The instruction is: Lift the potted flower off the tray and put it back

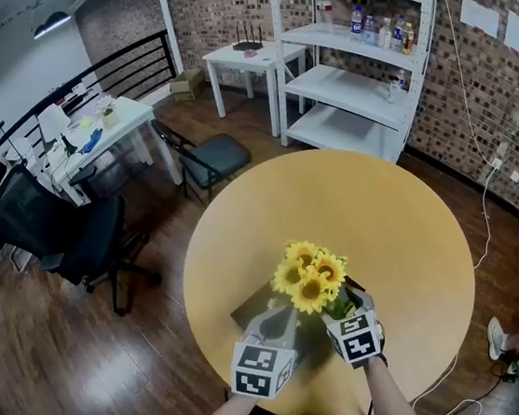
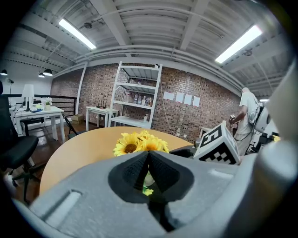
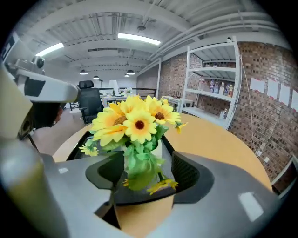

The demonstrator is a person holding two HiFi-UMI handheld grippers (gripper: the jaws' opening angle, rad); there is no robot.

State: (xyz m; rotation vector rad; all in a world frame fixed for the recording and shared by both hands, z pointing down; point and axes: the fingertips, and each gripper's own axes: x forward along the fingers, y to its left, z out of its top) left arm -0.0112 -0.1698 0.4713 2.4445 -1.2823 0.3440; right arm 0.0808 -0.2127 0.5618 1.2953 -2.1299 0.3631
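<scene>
Both forearms come in low side by side, left gripper (image 1: 283, 321) tipped gently down with fingers (image 2: 135, 169) pinched together, right gripper (image 1: 346, 311) pitched steeper, its 2 fingers (image 3: 186, 172) gripping the potted flower (image 1: 310, 275).

The potted flower (image 3: 139, 125) is standing upright between the jaws of my right tool (image 3: 148, 171). Its yellow sunflowers with dark centres are crowding together above green leaves that are spilling over a small white pot. The dark, shallow tray (image 1: 251, 308) is lying flat on the round table (image 1: 385, 233), just behind the pot.
</scene>
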